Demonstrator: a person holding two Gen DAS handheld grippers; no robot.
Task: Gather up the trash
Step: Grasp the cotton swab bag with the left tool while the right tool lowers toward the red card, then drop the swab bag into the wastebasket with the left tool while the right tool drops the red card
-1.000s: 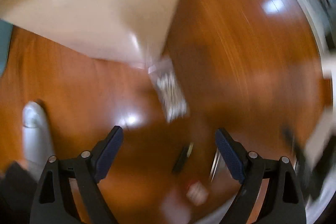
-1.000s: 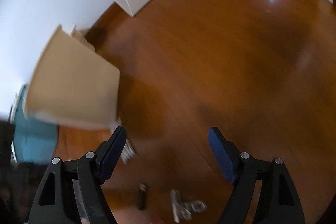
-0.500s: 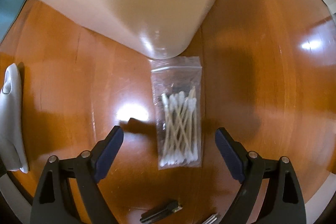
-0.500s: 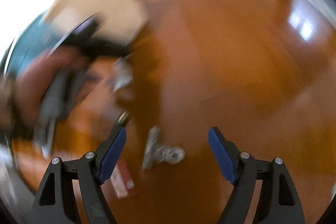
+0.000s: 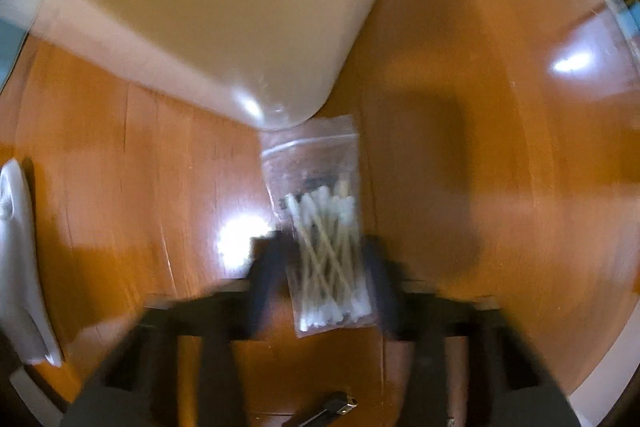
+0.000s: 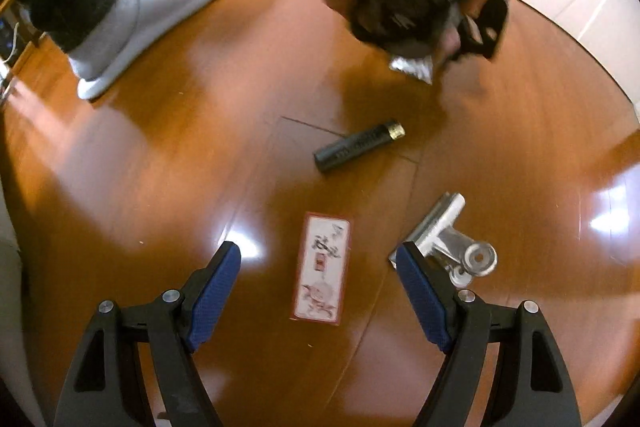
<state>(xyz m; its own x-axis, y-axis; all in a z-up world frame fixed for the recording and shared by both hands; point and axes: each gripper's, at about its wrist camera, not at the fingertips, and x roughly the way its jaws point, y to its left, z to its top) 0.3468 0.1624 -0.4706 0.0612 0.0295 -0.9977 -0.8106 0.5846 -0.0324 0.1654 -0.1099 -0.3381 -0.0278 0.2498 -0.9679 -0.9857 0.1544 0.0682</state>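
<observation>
The little bag of cotton swabs (image 5: pixel 326 227) on the wood floor (image 5: pixel 480 187) is straddled by the blurry left gripper (image 5: pixel 326 267) — a squeeze seems needed next — while the right gripper (image 6: pixel 318 291) is held spread wide over a small card (image 6: pixel 322 267).

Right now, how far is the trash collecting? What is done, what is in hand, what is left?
Nothing looks collected yet. The left claw is blurred, its fingers on both sides of the bag of cotton swabs on the floor; whether it grips is unclear. The right claw is open and empty above the card. The battery and metal clip are left.
</observation>
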